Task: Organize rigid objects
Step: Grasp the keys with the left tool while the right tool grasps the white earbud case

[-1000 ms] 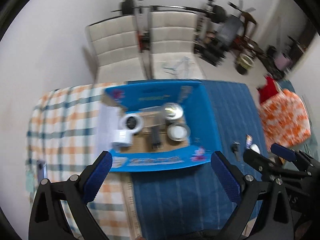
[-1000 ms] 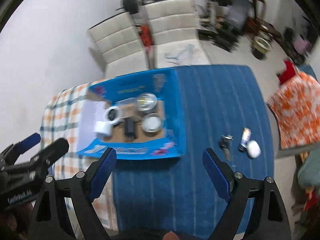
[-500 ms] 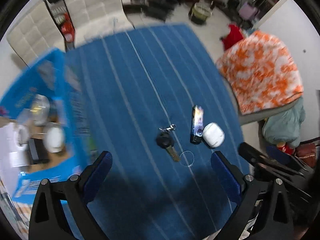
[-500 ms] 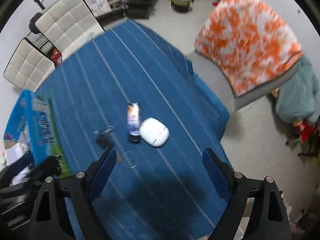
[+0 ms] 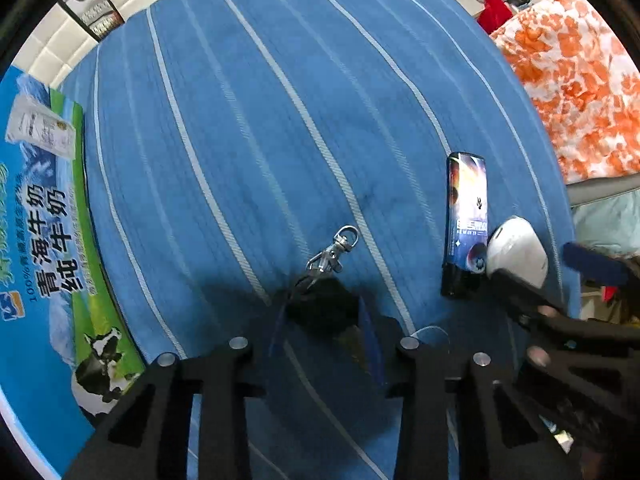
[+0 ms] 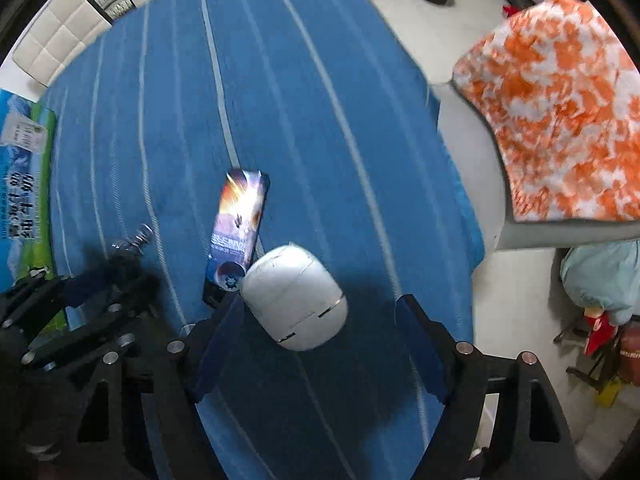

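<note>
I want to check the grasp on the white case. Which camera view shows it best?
The right wrist view: the white case lies whole and large between the open fingers of the right gripper, beside the lighter. In the left wrist view the case sits small at the edge, partly hidden by that gripper.

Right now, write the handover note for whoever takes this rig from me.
Left gripper: fingers closed in around the black key fob, with its metal clasp lying ahead on the blue striped cloth; a firm grip cannot be confirmed.
Right gripper: open, jaws on either side of the white earbud case, not clamped.
The lighter lies flat beside the case, touching or nearly touching it.
The blue milk carton box sits at the left edge of the cloth.
Done: nothing from this group moved yet.
Left: key, case and lighter, presumably into the box.
</note>
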`<state>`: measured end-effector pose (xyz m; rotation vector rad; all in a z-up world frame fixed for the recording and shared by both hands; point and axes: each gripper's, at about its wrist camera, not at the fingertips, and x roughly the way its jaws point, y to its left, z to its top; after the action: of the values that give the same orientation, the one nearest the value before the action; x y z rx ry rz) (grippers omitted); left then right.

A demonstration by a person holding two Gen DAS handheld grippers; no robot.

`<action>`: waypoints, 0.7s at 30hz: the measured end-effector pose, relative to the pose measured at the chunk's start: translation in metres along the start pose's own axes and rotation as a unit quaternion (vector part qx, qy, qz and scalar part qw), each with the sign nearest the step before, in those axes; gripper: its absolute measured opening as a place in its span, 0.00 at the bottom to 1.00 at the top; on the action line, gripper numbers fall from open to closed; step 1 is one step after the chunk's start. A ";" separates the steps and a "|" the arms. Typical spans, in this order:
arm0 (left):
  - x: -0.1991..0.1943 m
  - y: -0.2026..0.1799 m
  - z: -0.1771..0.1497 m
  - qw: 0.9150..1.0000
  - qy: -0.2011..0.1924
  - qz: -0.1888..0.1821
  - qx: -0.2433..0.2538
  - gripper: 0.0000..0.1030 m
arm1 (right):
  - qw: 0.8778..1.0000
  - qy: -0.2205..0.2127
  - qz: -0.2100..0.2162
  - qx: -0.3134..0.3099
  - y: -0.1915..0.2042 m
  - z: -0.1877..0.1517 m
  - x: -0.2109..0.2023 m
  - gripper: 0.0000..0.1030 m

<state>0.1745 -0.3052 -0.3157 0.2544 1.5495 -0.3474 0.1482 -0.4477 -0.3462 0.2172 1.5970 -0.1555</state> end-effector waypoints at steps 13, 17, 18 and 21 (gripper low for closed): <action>-0.036 0.021 -0.012 1.000 -0.024 -0.009 -0.009 0.30 | 0.999 -0.006 -0.034 0.011 0.008 -0.010 -0.004 0.53; -0.052 0.026 -0.015 0.999 -0.038 -0.012 -0.007 0.30 | 0.999 -0.027 -0.032 0.018 0.006 -0.021 -0.027 0.52; -0.053 0.028 -0.012 0.999 -0.041 -0.014 -0.007 0.30 | 0.999 -0.033 -0.031 0.019 0.006 -0.024 -0.036 0.51; -0.070 0.035 -0.015 0.998 -0.057 -0.020 -0.007 0.30 | 0.998 -0.057 -0.024 0.020 0.011 -0.033 -0.064 0.51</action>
<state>0.1747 -0.2628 -0.2485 0.1891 1.4448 -0.3771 0.1208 -0.4318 -0.2805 0.1964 1.4879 -0.2330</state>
